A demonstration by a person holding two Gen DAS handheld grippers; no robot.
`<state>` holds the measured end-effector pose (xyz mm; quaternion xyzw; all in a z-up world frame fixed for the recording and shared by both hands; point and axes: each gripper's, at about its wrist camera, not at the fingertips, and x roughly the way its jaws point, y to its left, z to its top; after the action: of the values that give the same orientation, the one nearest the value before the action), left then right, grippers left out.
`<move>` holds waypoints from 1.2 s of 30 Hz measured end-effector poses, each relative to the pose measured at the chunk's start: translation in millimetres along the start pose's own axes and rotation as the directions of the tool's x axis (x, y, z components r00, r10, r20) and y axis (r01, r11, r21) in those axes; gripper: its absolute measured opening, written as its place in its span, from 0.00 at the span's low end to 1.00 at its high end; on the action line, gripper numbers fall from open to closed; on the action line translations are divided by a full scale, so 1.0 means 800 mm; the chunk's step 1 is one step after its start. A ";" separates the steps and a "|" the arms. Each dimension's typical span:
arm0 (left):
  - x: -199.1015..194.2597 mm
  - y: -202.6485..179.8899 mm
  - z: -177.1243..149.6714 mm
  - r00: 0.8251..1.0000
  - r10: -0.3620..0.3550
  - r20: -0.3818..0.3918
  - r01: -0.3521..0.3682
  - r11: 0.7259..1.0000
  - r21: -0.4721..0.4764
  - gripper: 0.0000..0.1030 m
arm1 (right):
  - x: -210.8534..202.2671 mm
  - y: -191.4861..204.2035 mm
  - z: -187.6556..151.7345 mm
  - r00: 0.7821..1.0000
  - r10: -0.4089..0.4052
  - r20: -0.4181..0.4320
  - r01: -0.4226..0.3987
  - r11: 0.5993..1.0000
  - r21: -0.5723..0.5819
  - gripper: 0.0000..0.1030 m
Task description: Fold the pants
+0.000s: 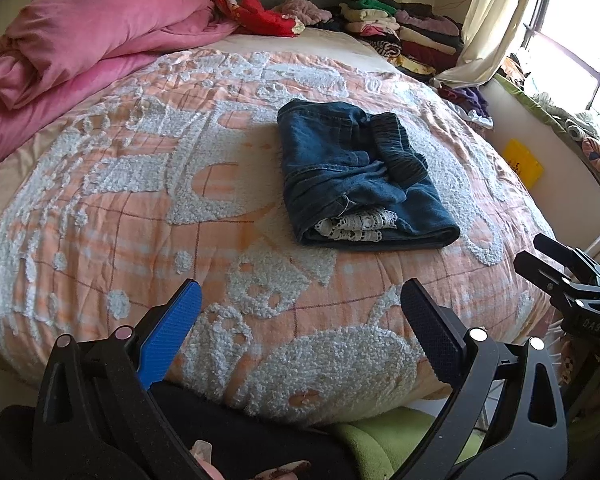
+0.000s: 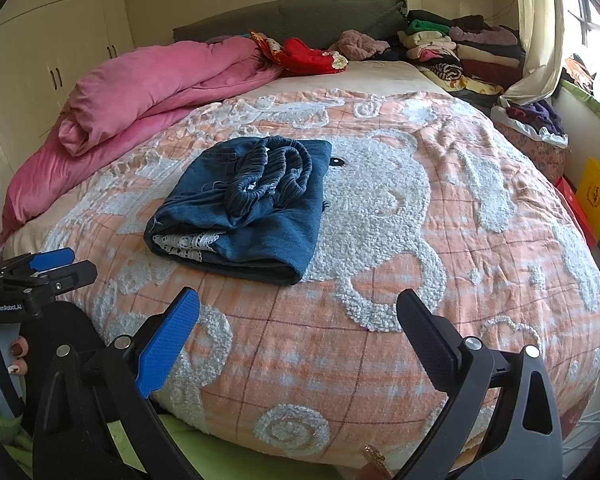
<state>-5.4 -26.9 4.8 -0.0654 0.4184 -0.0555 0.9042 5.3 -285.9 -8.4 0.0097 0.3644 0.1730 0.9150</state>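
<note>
pants (image 1: 360,176): folded in a small pile on the bed (image 1: 100,200) | left gripper (image 1: 300,316): fingers apart, holding nothing | right gripper (image 2: 298,320): same | left: looks like nothing

Daylight from the window (image 1: 572,40) at right, blown out to white glare on the panes; bedspread (image 1: 140,200) evenly and brightly lit with soft, faint shadows; focus sharp mid-frame; strong fisheye bowing and dark vignetting at corners in both wrist views.
</note>
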 end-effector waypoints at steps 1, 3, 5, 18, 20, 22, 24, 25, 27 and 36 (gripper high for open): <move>0.000 0.000 0.000 1.000 0.000 0.000 0.000 1.000 -0.001 0.91 | -0.001 -0.001 0.000 1.000 -0.001 0.001 0.001 1.000 0.001 0.96; 0.000 0.000 0.000 1.000 -0.001 0.000 0.001 1.000 -0.001 0.91 | -0.001 -0.002 0.000 1.000 -0.001 0.002 0.001 1.000 0.003 0.96; 0.000 -0.001 0.000 1.000 0.003 0.001 -0.003 1.000 -0.002 0.91 | -0.001 -0.001 0.000 1.000 -0.003 0.001 0.003 1.000 0.003 0.96; 0.005 0.006 -0.001 1.000 0.005 -0.014 -0.005 1.000 -0.004 0.91 | 0.001 -0.002 0.000 1.000 -0.007 -0.006 0.007 1.000 0.012 0.96; 0.005 0.006 -0.001 1.000 0.004 -0.014 -0.004 1.000 -0.004 0.91 | 0.001 -0.002 0.000 1.000 -0.008 -0.005 0.009 1.000 0.014 0.96; 0.005 0.006 -0.001 1.000 0.007 -0.014 -0.007 1.000 -0.004 0.91 | 0.002 -0.001 0.000 1.000 -0.010 -0.003 0.010 1.000 0.015 0.96; 0.005 0.006 -0.001 1.000 0.005 -0.015 -0.005 1.000 -0.002 0.91 | 0.003 -0.001 0.000 1.000 -0.011 -0.003 0.011 1.000 0.015 0.96; 0.004 0.006 -0.002 1.000 0.006 -0.016 -0.006 1.000 -0.002 0.91 | 0.003 -0.001 0.000 1.000 -0.011 -0.005 0.011 1.000 0.016 0.96; 0.005 0.006 -0.002 1.000 0.003 -0.015 -0.003 1.000 -0.001 0.91 | 0.003 -0.002 0.000 1.000 -0.012 -0.007 0.012 1.000 0.017 0.96; 0.005 0.004 -0.005 1.000 0.020 -0.020 -0.019 1.000 0.023 0.91 | 0.008 -0.003 -0.002 1.000 -0.022 -0.017 0.022 1.000 0.021 0.96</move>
<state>-5.5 -24.6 -1.1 -0.0506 0.4272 -0.0520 0.9012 8.9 -286.0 -14.1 0.0141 0.3740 0.1592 0.9136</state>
